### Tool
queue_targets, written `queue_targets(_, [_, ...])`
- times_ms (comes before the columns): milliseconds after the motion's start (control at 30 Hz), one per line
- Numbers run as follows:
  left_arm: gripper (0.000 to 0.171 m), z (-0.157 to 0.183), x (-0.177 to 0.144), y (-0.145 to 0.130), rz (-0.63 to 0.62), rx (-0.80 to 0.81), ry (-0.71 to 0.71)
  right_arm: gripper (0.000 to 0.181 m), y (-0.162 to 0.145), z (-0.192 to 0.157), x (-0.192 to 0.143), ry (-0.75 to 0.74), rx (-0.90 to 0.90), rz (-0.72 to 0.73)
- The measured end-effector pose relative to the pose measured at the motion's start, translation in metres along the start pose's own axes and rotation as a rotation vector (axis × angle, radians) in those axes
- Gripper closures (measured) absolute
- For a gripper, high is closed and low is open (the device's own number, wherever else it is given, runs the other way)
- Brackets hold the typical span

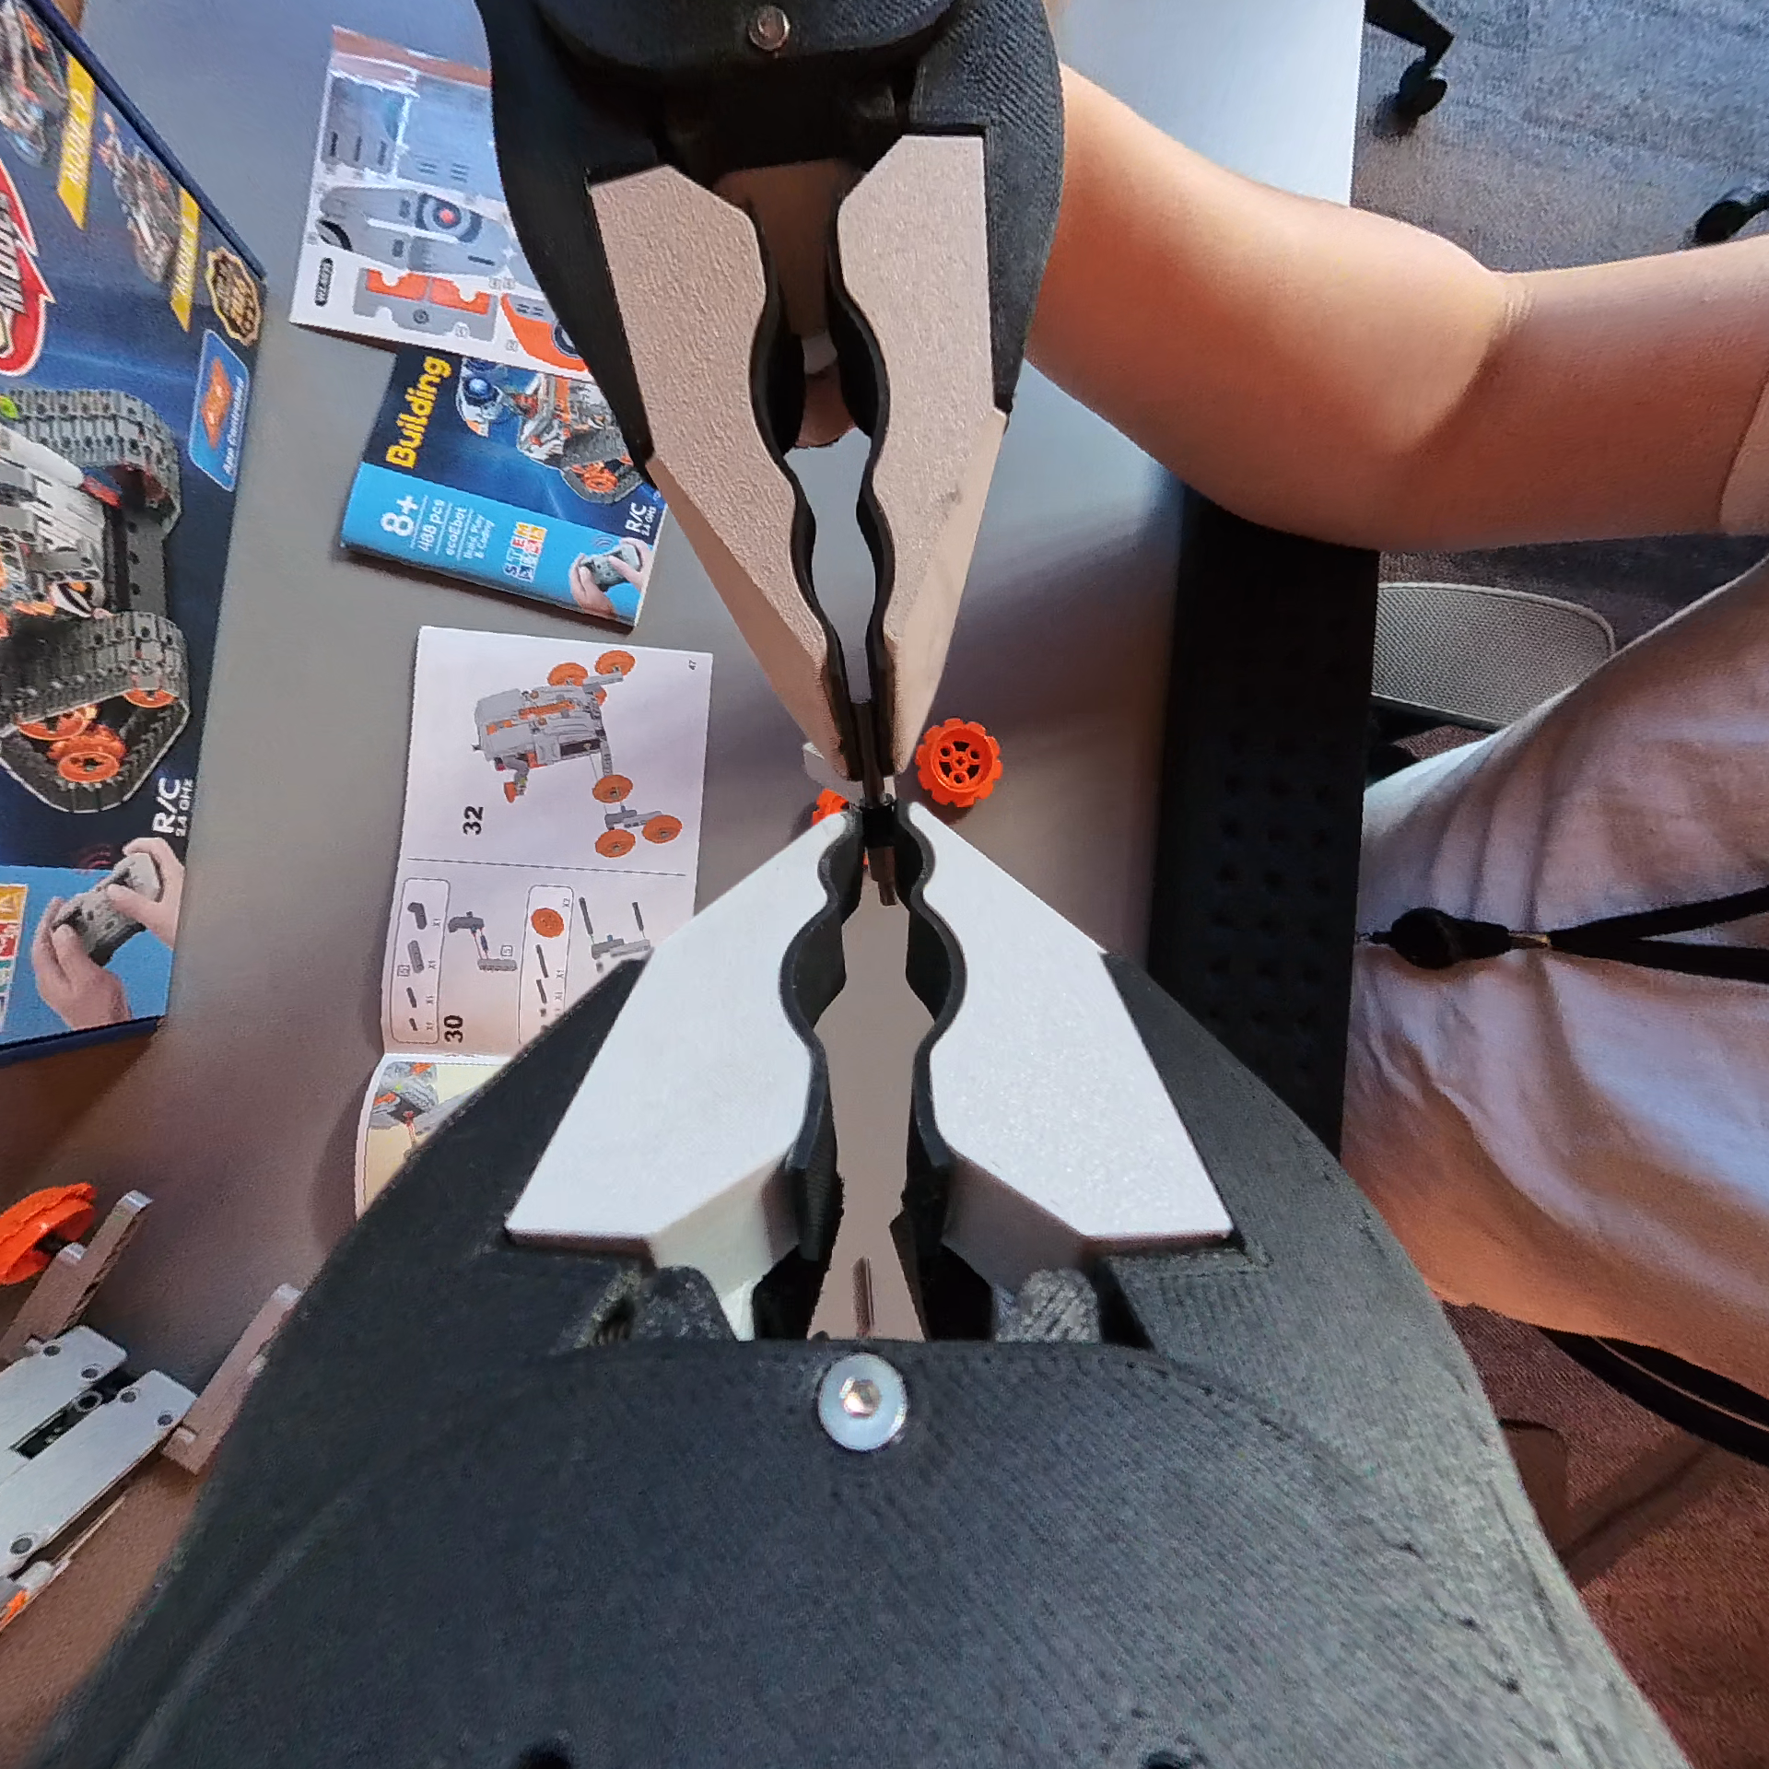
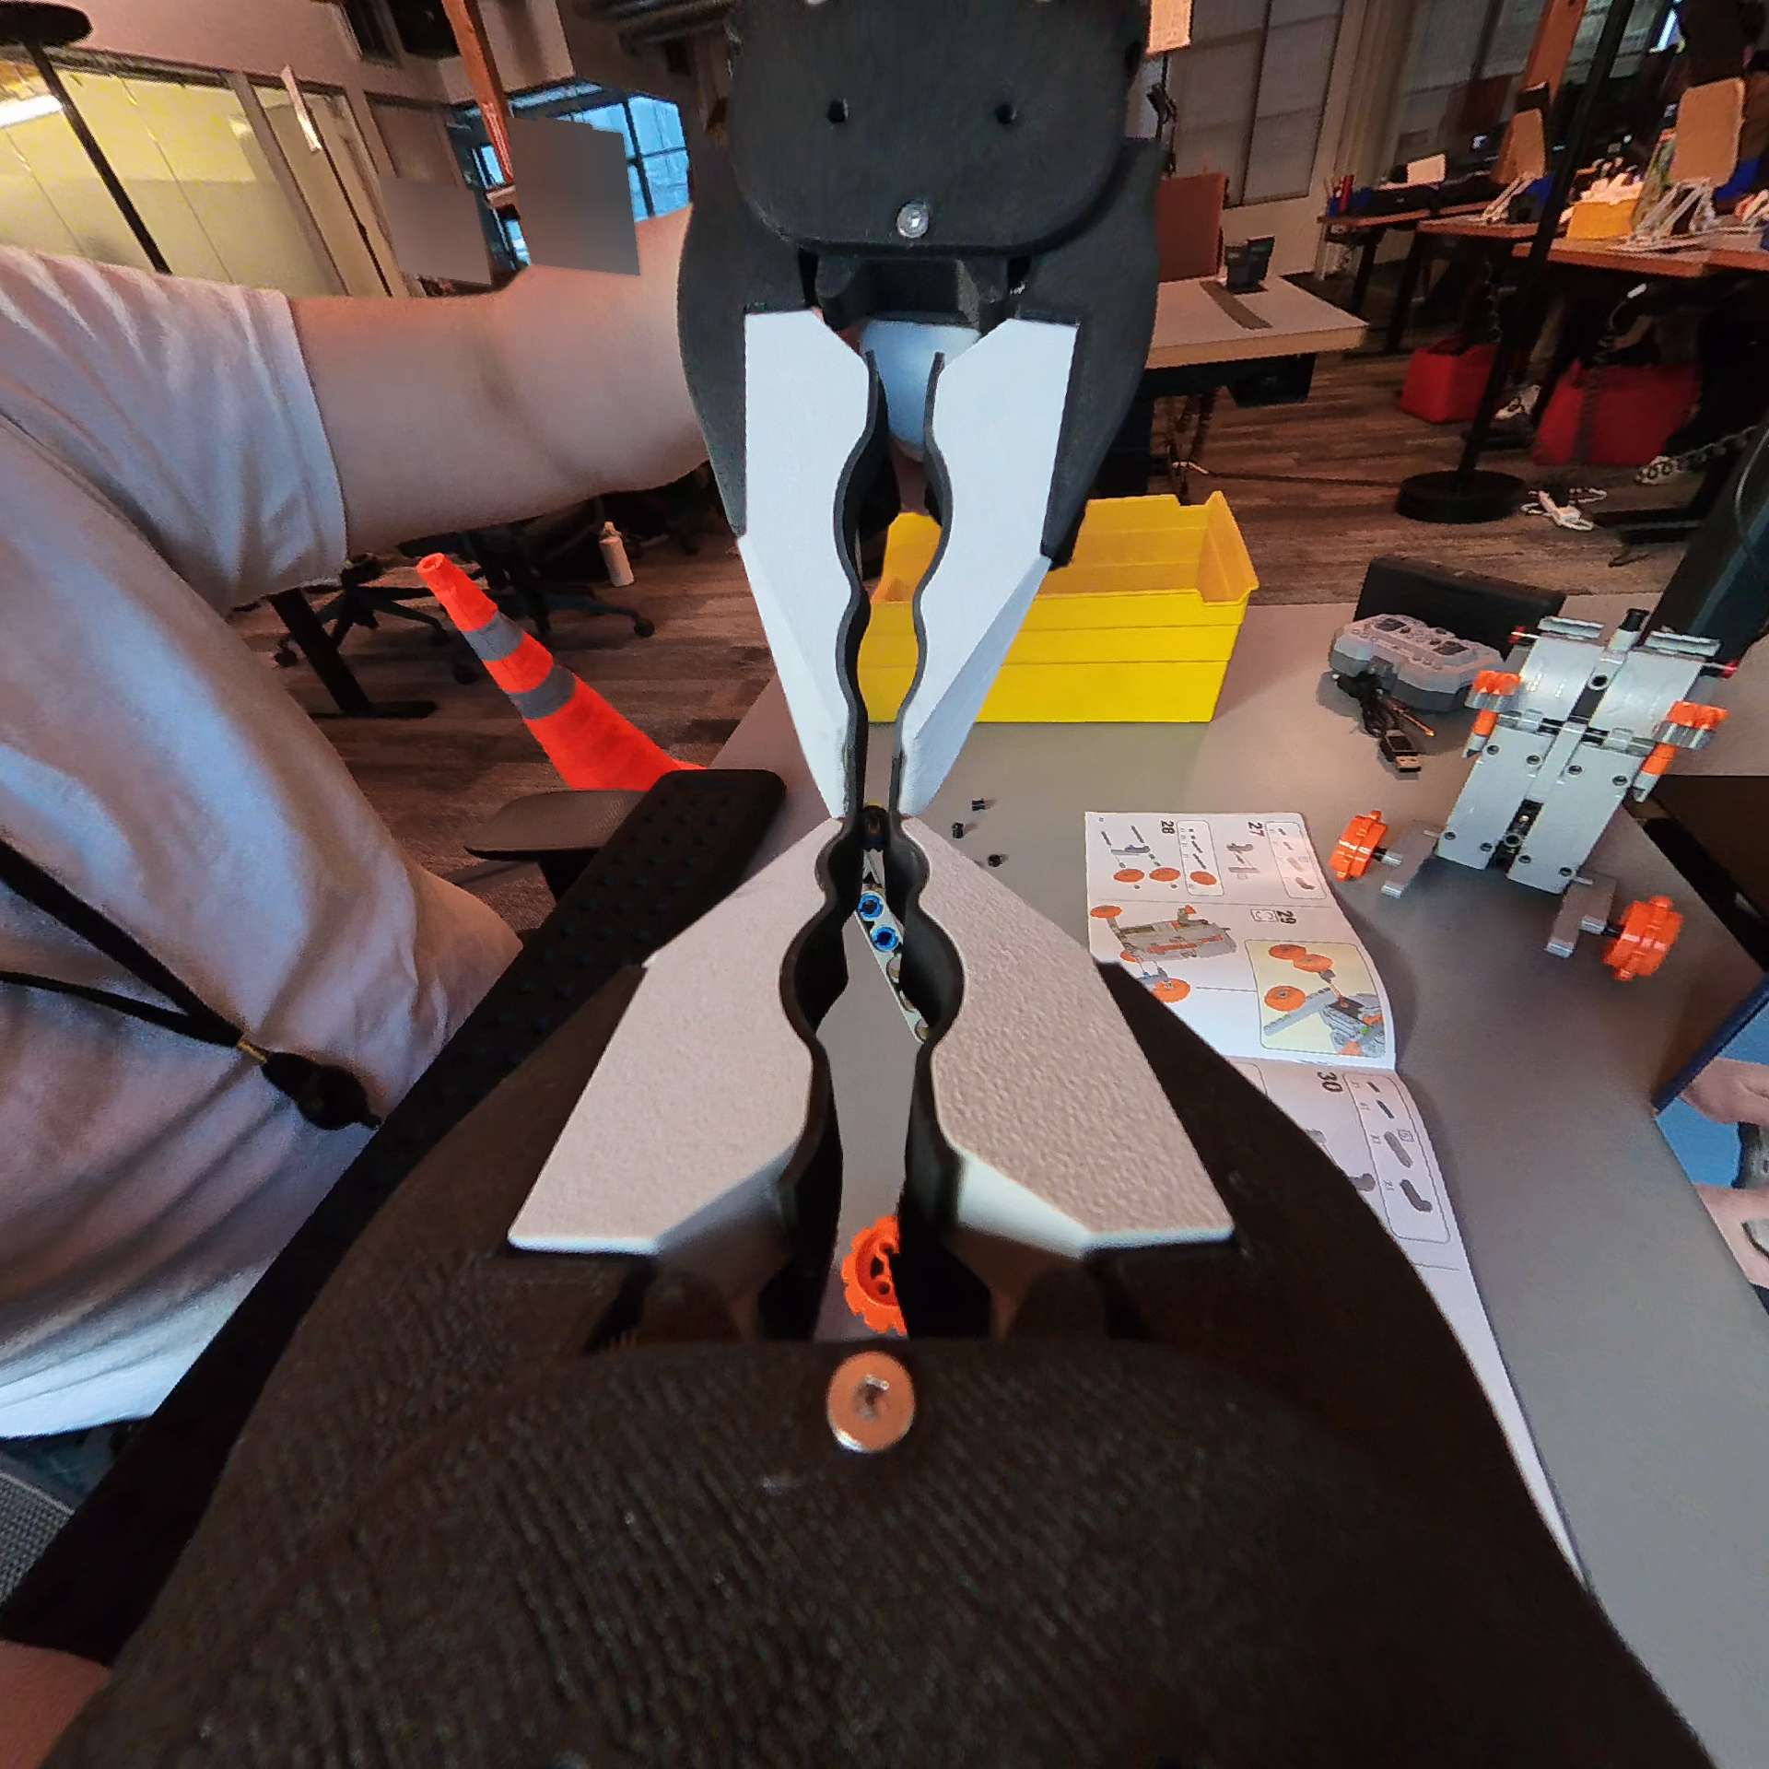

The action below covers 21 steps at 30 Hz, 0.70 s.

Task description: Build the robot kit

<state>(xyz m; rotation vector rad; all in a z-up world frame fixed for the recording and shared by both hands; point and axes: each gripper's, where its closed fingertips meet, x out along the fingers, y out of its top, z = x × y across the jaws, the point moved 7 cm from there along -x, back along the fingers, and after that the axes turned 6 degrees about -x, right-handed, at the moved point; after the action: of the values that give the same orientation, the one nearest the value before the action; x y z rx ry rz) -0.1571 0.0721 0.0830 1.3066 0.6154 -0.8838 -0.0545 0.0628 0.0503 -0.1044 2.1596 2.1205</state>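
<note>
Left gripper [image 1: 876, 842] is pinched narrow on a small dark pin [image 1: 879, 847] at its tips. Right gripper [image 2: 873, 847] is clamped on a grey perforated beam [image 2: 885, 943] with blue pins. The two sets of tips meet nose to nose, pin end at the beam end. Best held coaxial and pressed straight, no twist.

Orange wheel [image 1: 957, 761] lies on the grey table [image 1: 306, 766] just beside the contact point; open booklet [image 1: 550, 833] is off to one side. The table edge [image 1: 1182, 670] is close on the person's side, so there is more room inboard.
</note>
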Motion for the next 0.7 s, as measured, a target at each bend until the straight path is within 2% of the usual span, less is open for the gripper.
queue_targets(200, [0.168,-0.002,0.001,0.002,0.008,-0.012,-0.006,0.179,-0.001,0.002,-0.003,0.000,0.005,0.017])
queue_targets(333, [0.169,-0.003,-0.005,0.006,0.052,-0.039,-0.052,0.179,0.002,0.003,-0.007,0.025,0.056,0.083])
queue_targets(400, [0.164,-0.003,-0.009,0.010,0.096,-0.053,-0.064,0.179,0.005,0.002,-0.010,0.035,0.060,0.114])
queue_targets(500, [0.157,-0.005,-0.006,0.009,0.072,-0.053,-0.048,0.179,0.005,0.001,-0.007,0.039,0.062,0.101])
queue_targets(567, [0.167,-0.002,-0.003,0.009,0.062,-0.053,-0.084,0.179,0.005,0.002,-0.006,0.041,0.070,0.106])
queue_targets(700, [0.168,-0.005,0.002,0.011,0.062,-0.055,-0.086,0.179,0.001,0.006,-0.009,0.053,0.111,0.119])
